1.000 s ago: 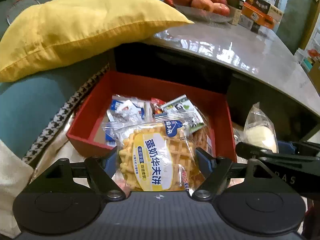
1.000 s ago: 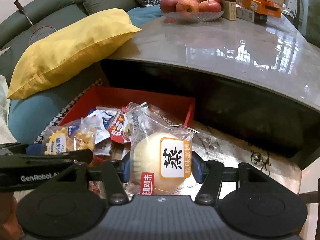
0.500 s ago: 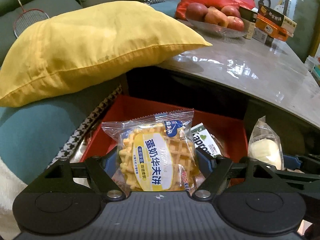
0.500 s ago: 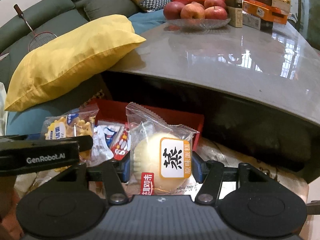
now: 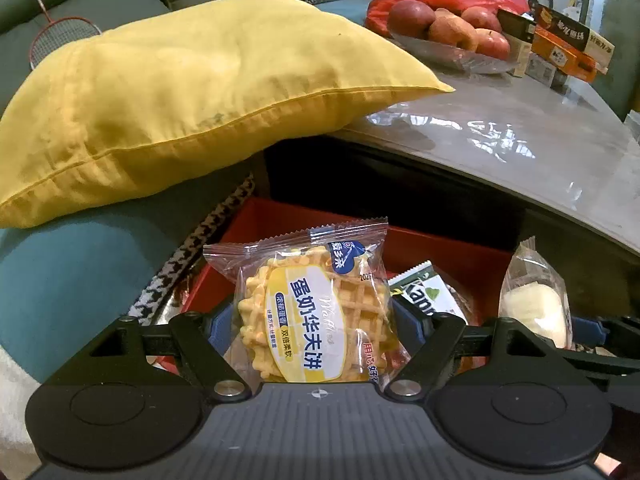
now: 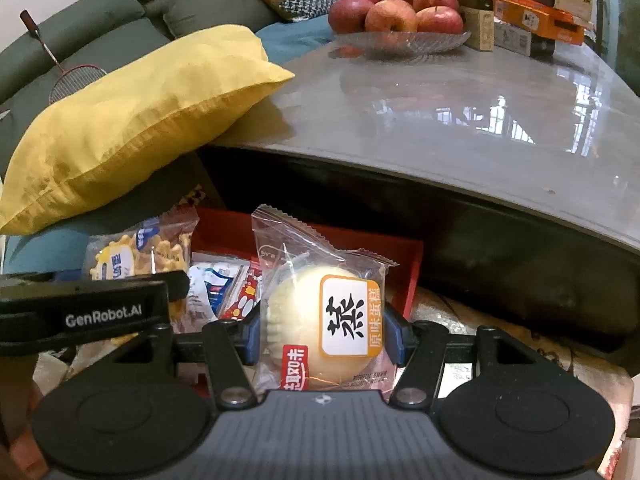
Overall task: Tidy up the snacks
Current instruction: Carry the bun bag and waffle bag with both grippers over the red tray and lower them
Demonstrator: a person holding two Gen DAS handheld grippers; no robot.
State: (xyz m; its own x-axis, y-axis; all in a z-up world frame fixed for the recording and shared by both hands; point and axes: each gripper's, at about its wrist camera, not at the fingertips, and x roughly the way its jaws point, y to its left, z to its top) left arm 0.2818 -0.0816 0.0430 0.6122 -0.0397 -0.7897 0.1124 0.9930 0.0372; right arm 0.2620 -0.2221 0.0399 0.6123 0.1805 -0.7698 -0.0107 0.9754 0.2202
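Note:
My left gripper (image 5: 314, 320) is shut on a clear packet of yellow waffles (image 5: 316, 312) and holds it above the red box (image 5: 460, 252). My right gripper (image 6: 322, 330) is shut on a packet with a pale steamed cake (image 6: 320, 320), also above the red box (image 6: 408, 272). The cake packet shows at the right of the left wrist view (image 5: 534, 300). The waffle packet shows at the left of the right wrist view (image 6: 140, 252). Several loose snack packets (image 6: 224, 284) lie in the box.
A grey table (image 6: 460, 120) overhangs the box and carries a glass dish of apples (image 6: 396, 20) and cardboard boxes (image 6: 532, 12). A yellow pillow (image 5: 180, 96) rests on the teal sofa (image 5: 72, 280) at the left. A badminton racket (image 5: 56, 36) lies behind.
Both grippers have risen with their packets, away from the red box. The tabletop and pillow now fill more of both views.

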